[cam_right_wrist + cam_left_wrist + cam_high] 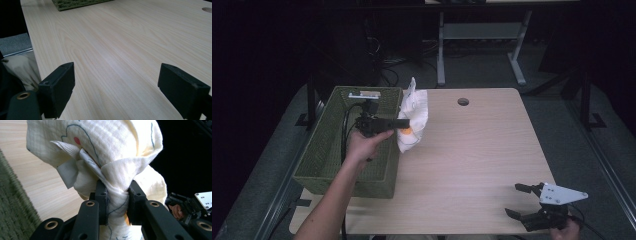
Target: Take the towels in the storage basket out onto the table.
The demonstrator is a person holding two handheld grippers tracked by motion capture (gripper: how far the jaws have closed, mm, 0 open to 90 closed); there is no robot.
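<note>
At the near right corner of the table (472,165), the right gripper (518,201) is held low with its jaws spread wide and nothing between them, so no support can be lent from there if the load slips. Farther off, a bunched fold of the cream cloth (413,120) is pinched by the left gripper (117,200), beside the green woven basket (328,150) and partly over its right rim. Because only a twisted fold is clamped, the cloth could be snagged on that rim, or left draped outside the basket.
</note>
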